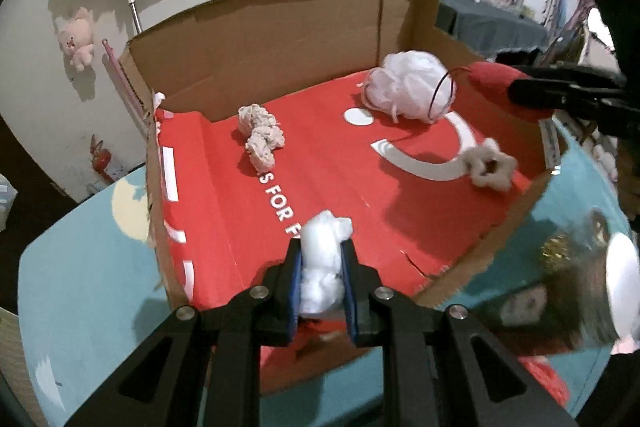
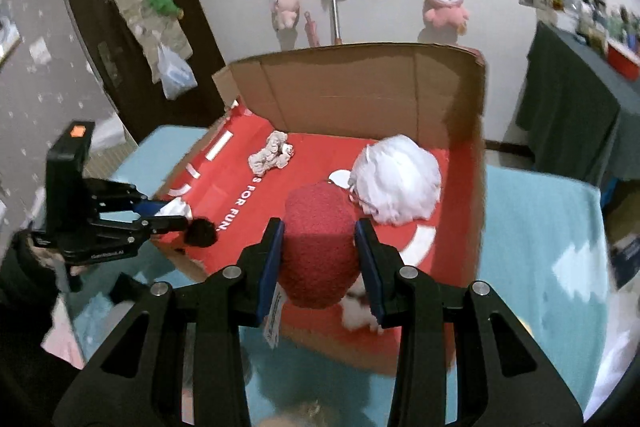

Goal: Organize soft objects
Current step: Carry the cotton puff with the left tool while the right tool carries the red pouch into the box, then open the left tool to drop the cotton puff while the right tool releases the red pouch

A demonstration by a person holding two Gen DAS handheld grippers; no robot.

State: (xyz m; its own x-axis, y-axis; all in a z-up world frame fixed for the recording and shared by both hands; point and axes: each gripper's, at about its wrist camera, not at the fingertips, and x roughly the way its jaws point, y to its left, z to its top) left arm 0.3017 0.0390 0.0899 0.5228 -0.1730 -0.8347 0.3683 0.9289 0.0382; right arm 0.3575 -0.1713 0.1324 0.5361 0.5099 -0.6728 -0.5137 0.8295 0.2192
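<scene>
Already in the cardboard box point(image 1: 256, 39), on its red floor: white mesh pouf point(image 1: 404, 87), crumpled beige scrunchie point(image 1: 260, 137), star-shaped fuzzy ring point(image 1: 490, 165).

In transit above the box:
- white fluffy wad point(image 1: 324, 263), clamped in left hand-held gripper point(image 1: 322, 267);
- red plush piece point(image 2: 320, 247), clamped in right hand-held gripper point(image 2: 320, 259).

Outstanding, by judgement: release of both held items into the box; blurred brown plush point(image 1: 536, 303) lying on the blue-covered bench point(image 1: 80, 267), outside the box.

Blurred dark fuzzy thing point(image 1: 560, 291) at table edge (unidentifiable), red plush's point(image 2: 320, 247) tag text illegible.
</scene>
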